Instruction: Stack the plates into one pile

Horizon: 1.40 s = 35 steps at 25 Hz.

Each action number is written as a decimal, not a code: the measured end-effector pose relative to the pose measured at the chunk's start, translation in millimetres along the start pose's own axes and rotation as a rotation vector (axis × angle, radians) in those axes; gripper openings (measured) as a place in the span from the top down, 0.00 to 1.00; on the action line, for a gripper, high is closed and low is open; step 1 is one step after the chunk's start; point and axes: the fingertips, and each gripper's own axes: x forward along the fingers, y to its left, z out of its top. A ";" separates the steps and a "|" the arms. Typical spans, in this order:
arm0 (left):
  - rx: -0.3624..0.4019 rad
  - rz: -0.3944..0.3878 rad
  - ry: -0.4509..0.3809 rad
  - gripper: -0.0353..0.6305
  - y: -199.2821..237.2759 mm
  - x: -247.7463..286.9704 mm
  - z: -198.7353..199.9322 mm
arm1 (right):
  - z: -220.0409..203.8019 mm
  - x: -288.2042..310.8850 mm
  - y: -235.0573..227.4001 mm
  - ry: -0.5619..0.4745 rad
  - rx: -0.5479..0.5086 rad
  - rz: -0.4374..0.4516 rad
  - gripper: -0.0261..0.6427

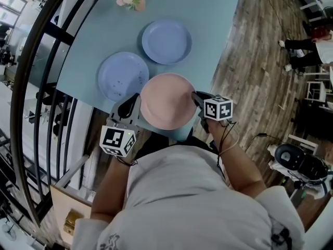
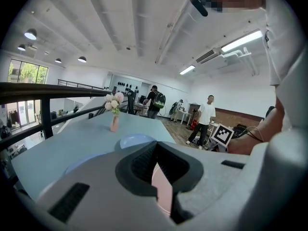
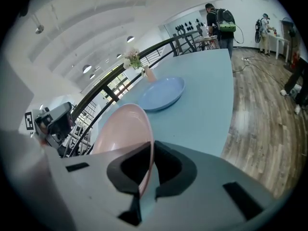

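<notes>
While the round pale-pink plate (image 1: 167, 100) sits over the near corner of the light blue table (image 1: 208, 14), it is gripped from two opposite sides. The left gripper (image 1: 133, 105) pinches its left rim, and the left gripper view shows the pink edge wedged between the dark pads with the jaws pressed onto it. The right gripper (image 1: 200, 99) pinches the right rim in the same way, and the right gripper view shows the thin rim clamped in the narrow slot of its jaws. From that view the plate seems to be held clear of the table top, with its bowl facing up.

The only printed patterns are black-and-white square markers. They are on the left gripper's cube (image 1: 117, 140) and the right gripper's cube (image 1: 218, 108), and they carry no letters that can be read.

Two round light-blue plates lie flat on the table. One blue plate (image 1: 123, 76) is just beside the pink plate's left rim, with a few small specks on it. The other blue plate (image 1: 166, 41) is farther back, close to the first.

At the far edge a small pink vase (image 2: 114, 123) stands upright and holds a bunch of pale pink and white flowers (image 2: 114, 101). A black metal railing (image 1: 31, 82) curves along the table's left side, and a wooden plank floor (image 1: 260, 61) lies to the right.
</notes>
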 end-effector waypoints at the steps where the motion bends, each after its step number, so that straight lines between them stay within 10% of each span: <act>1: 0.004 -0.003 -0.007 0.94 1.1 -1.3 4.2 | 1.9 -1.2 1.8 -0.008 0.012 -0.001 0.93; 17: 0.045 -0.070 -0.034 0.94 -5.8 14.4 26.2 | 46.8 -19.9 2.7 -0.110 0.044 -0.027 0.93; 35: 0.003 0.047 -0.021 0.94 2.7 64.7 29.9 | 118.9 1.2 -41.2 -0.085 0.019 0.043 0.93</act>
